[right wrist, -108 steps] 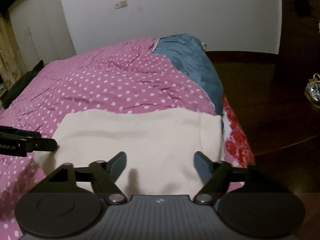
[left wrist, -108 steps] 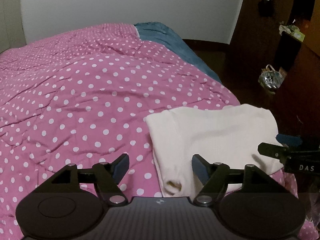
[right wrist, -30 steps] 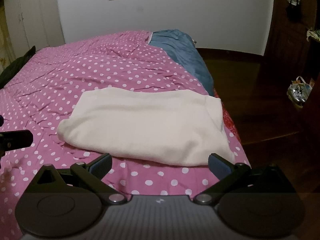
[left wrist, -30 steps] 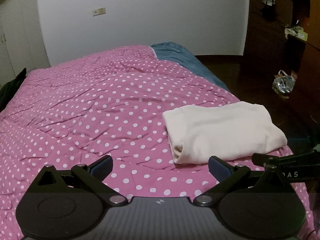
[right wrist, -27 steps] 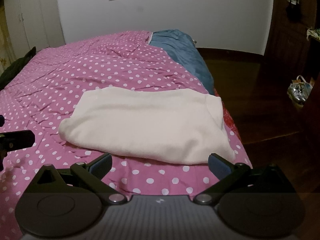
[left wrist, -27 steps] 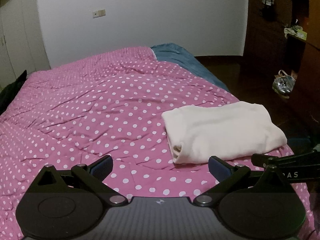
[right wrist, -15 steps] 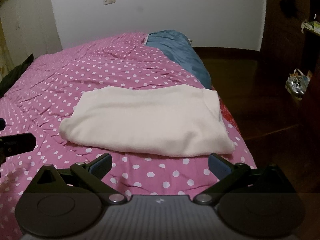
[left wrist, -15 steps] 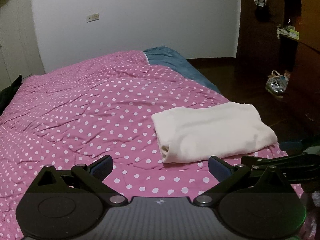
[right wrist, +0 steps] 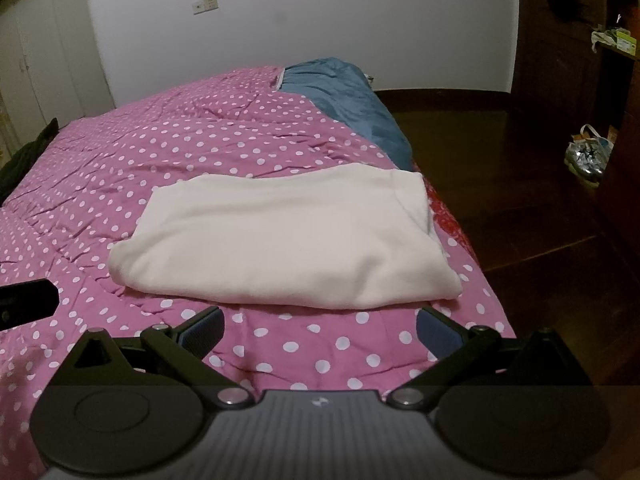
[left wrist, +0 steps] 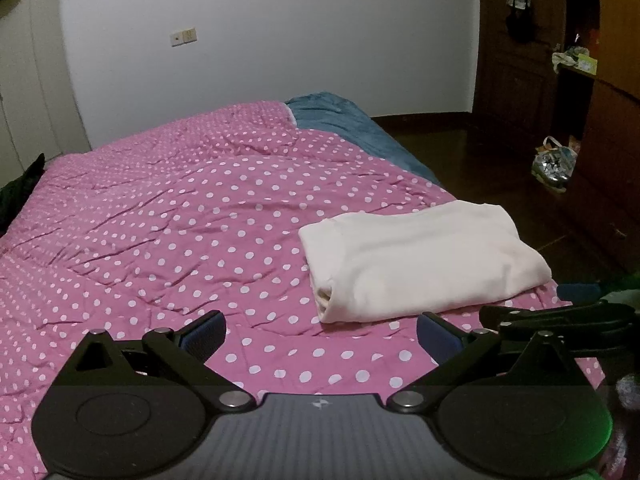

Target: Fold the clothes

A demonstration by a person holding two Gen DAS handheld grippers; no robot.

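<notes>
Cream-coloured folded soft garment [right wrist: 288,240], lying flat on the pink quilted bedspread with white dots [left wrist: 160,216], near its right edge. Just beyond the right gripper [right wrist: 320,330], spread wide and holding nothing, blue pads apart above the spread. To the far right of the left gripper [left wrist: 320,332], likewise wide and empty. Blue blanket [right wrist: 344,96] at the far end.

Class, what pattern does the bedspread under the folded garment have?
Pink with white polka dots; the bedspread shows best in the left wrist view.
</notes>
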